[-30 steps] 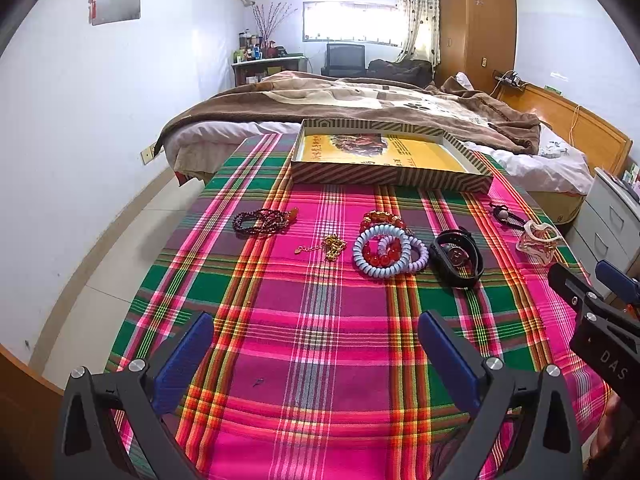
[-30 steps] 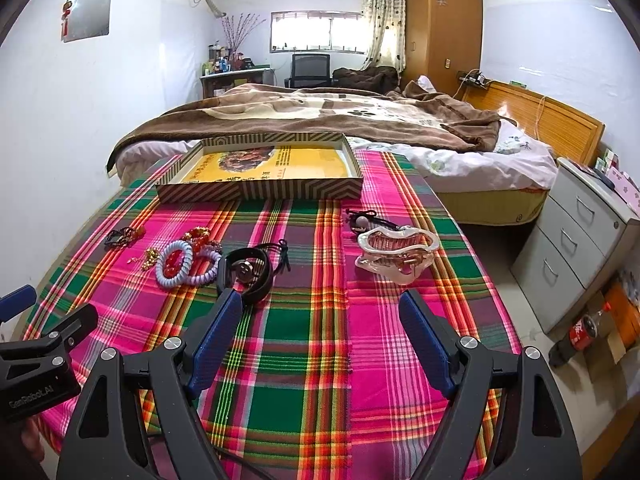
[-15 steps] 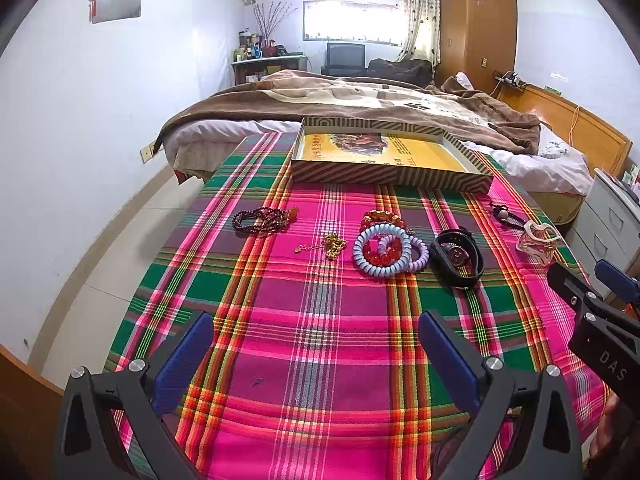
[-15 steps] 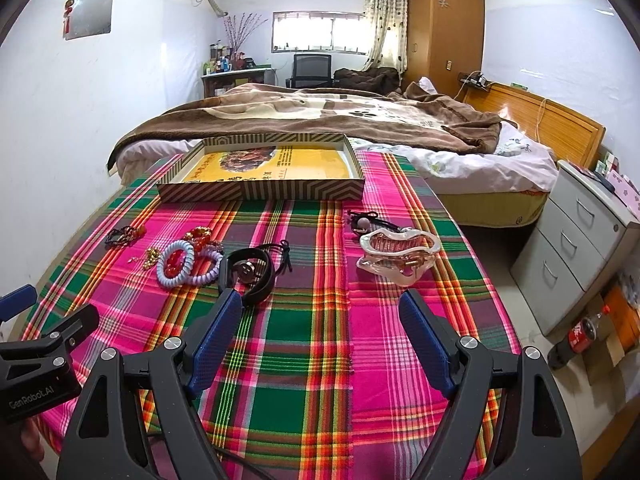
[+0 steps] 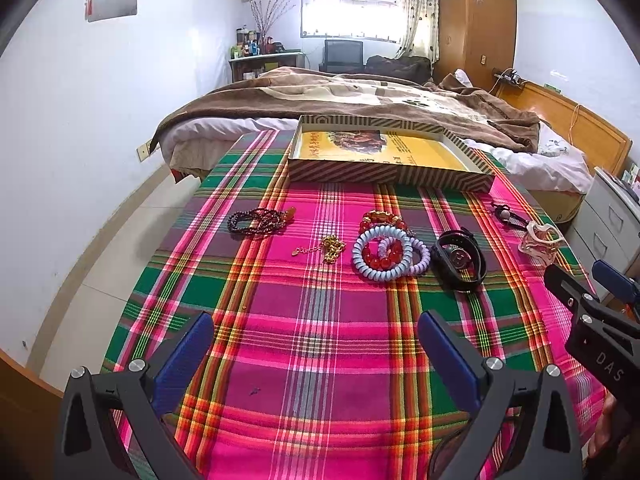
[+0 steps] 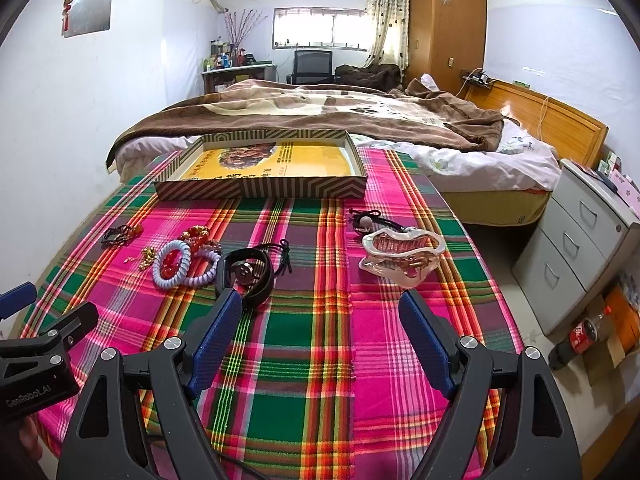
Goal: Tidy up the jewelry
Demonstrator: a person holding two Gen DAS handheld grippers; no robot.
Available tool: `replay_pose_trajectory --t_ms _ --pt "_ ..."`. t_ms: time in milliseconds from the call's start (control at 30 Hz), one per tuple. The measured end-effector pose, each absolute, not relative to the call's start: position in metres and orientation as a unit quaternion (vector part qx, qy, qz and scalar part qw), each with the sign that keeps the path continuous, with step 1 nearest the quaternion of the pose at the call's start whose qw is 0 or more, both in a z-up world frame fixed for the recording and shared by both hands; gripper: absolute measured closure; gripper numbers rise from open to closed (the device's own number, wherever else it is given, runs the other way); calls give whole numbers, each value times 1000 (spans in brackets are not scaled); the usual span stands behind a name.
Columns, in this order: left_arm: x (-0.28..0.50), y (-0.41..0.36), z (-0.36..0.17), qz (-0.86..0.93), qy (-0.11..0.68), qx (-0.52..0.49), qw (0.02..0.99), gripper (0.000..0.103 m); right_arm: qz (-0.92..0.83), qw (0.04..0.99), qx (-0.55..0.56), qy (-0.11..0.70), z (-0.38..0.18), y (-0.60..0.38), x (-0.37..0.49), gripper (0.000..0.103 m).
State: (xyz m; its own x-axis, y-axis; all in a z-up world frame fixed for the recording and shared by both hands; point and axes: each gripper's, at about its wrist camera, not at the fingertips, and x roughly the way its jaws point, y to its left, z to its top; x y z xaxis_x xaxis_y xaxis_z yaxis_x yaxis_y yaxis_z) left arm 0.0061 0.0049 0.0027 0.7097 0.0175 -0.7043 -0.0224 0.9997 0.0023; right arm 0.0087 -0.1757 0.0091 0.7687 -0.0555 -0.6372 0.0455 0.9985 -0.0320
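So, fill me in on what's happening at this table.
Someone holds a two-finger gripper in each hand over a plaid-covered table. Left gripper and right gripper are both open and empty. Bracelets, a black watch and a glass dish lie loose; the striped tray holds no jewelry yet.

Left gripper point(image 5: 316, 344): black frame, blue pads point(image 5: 184, 354), silver screws, "GenRobot.AI" marking
Right gripper point(image 6: 320, 328): same build, "DAS" marking
Skin: fingertip at 8 o'clock
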Motion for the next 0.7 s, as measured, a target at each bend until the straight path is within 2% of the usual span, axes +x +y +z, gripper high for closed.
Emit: replay_pose_trajectory --t_ms 267,600,700 --pt "18 17 -4 -17 394 -13 919 0 25 945 2 325 4 -183 17 22" --pt "39 64 -12 -12 399 -35 916 0 79 923 10 375 -17 -192 64 22" --pt "47 71 -16 -15 408 -39 912 0 106 916 13 386 -23 -184 80 30"
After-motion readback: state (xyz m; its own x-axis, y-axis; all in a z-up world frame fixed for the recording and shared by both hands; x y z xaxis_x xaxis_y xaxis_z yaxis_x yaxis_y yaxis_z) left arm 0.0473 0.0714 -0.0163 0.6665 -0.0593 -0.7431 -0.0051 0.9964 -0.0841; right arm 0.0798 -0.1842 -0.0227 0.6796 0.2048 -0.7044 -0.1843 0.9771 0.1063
